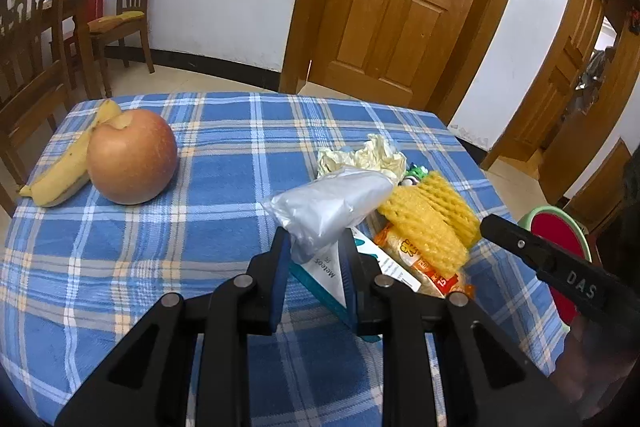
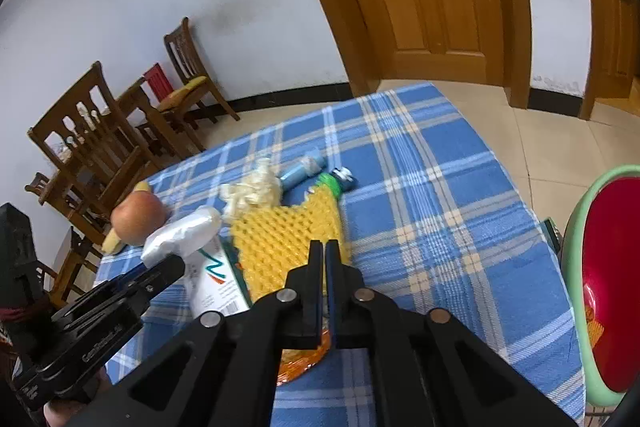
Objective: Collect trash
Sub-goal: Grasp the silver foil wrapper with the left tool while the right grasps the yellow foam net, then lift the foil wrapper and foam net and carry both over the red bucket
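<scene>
Left gripper (image 1: 314, 251) grips a silver plastic bag (image 1: 332, 207), its jaws pinched on the bag's lower end above a white-and-teal carton (image 1: 332, 279). Right gripper (image 2: 323, 259) has its jaws pressed nearly together on the edge of an orange snack wrapper (image 2: 304, 363), which lies under the yellow foam fruit net (image 2: 288, 239). Beyond the net sit crumpled paper (image 2: 252, 191) and a green-capped item (image 2: 334, 183). Left of the net rest an apple (image 1: 132, 163) and banana peel (image 1: 64, 171) on the blue plaid tablecloth (image 1: 224, 155). Right of the net, off the cloth's edge, stands a red bin with a green rim (image 2: 572, 267).
</scene>
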A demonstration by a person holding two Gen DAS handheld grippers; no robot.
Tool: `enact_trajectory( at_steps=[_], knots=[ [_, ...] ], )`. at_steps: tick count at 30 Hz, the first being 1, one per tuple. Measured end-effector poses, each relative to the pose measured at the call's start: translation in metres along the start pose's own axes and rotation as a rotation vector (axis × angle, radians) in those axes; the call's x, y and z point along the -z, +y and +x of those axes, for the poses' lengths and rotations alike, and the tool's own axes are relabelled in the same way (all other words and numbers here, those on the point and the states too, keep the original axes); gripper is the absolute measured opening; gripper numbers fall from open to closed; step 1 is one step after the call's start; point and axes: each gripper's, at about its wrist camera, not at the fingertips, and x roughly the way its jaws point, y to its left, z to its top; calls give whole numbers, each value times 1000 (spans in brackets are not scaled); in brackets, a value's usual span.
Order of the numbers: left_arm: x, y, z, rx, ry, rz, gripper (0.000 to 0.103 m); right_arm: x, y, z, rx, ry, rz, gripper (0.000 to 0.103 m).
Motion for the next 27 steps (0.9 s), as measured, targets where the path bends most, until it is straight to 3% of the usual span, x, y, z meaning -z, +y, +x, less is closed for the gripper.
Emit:
enact_trajectory(
  at_steps=[9, 21, 27],
  knots=[
    [0, 6, -14, 5, -15, -38, 24, 8, 12, -2, -6, 2, -48, 2],
    [-3, -6, -34, 37, -41, -15, 24, 2, 0, -55, -11, -126, 2, 2],
    [-2, -12, -39, 41, -43, -14, 24, 0, -3, -60, -15, -124, 8, 3]
  ],
)
